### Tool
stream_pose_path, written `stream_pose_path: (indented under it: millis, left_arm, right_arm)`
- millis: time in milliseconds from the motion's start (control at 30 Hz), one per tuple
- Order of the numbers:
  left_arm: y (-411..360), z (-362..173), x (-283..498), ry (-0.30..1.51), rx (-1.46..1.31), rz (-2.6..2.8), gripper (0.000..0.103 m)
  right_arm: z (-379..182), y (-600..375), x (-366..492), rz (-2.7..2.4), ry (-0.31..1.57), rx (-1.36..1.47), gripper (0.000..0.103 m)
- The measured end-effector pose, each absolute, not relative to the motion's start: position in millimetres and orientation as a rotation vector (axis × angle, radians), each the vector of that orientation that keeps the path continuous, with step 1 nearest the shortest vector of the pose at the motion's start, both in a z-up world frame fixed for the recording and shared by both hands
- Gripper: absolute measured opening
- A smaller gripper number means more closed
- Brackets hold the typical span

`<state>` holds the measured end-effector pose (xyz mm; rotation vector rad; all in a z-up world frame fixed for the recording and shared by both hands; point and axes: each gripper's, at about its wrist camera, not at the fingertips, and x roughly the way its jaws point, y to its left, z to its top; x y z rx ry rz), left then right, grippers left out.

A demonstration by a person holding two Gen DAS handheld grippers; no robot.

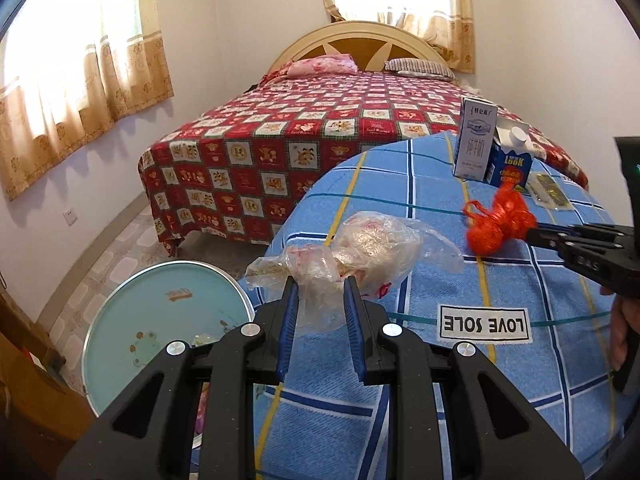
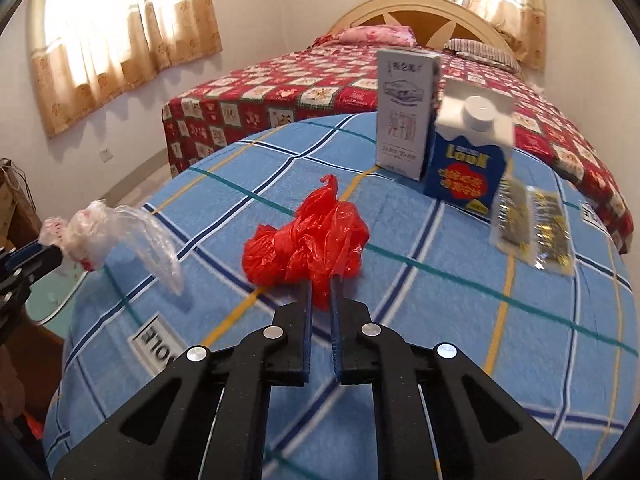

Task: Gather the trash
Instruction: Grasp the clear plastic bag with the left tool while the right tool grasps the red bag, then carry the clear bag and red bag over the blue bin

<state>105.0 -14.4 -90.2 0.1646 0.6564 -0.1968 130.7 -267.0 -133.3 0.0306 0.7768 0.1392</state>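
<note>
The right gripper (image 2: 321, 294) is clamped on a crumpled red plastic bag (image 2: 308, 236); its blue ribbed pads nip the bag's near lower edge with only a sliver of gap between them. No earlier view is at hand, so only the closed grip can be told. The bag bulges out ahead of the fingertips as a loose, glossy wad, with one twisted tail curling upward at its far top, so it runs roughly away from the tool. In the left wrist view the same gripper (image 1: 534, 236) comes in from the right edge with the red bag (image 1: 498, 226) at its tip, over the blue checked blanket (image 1: 440, 380).

The left gripper (image 1: 320, 292) holds a clear plastic bag (image 1: 352, 256) with pinkish printing; the thin crinkled film is pinched between the blue pads, which stand a little apart around it. The bag spreads forward and to the right of the fingertips, its long axis slanting across the blanket's near edge. From the right wrist view it hangs off the left gripper (image 2: 60, 252) at the left edge, a limp transparent tail drooping down to the right.

Beyond the red bag stand a tall white carton (image 2: 406, 112) and, just beside it, a shorter blue carton (image 2: 466, 168) with a white screw cap, both upright. Flat clear sachets (image 2: 532, 228) with gold print lie near the blue carton. Down to the left of the blanket sits a round pale-green bin (image 1: 160, 320). Behind is a bed (image 1: 304, 136) with a red patterned cover.
</note>
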Motion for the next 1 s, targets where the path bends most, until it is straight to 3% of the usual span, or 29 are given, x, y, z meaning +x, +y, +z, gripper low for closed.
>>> stream_pose_path:
  millis: [500, 567, 600, 633, 867, 1000]
  left_arm:
    - [0, -77, 85, 0.624, 0.197, -0.189, 0.023]
    - [2, -80, 84, 0.632, 0.201, -0.184, 0.023]
    - [3, -82, 83, 0.636, 0.2, -0.182, 0.023]
    - [4, -83, 83, 0.638, 0.2, -0.179, 0.023]
    - [4, -94, 83, 0.659, 0.193, -0.171, 0.023]
    - [1, -95, 80, 0.658, 0.197, -0.178, 0.023]
  right_arm:
    - [-124, -273, 83, 0.148, 0.778, 0.047, 0.009]
    - [-127, -273, 81, 0.144, 0.791, 0.035, 0.028]
    - [-126, -274, 77, 0.125, 0.774, 0.027, 0.06]
    - [-126, -274, 75, 0.118, 0.769, 0.025, 0.067]
    - [-118, -271, 83, 0.075, 0.725, 0.02, 0.068]
    - [-139, -269, 109, 0.092, 0.821, 0.022, 0.066]
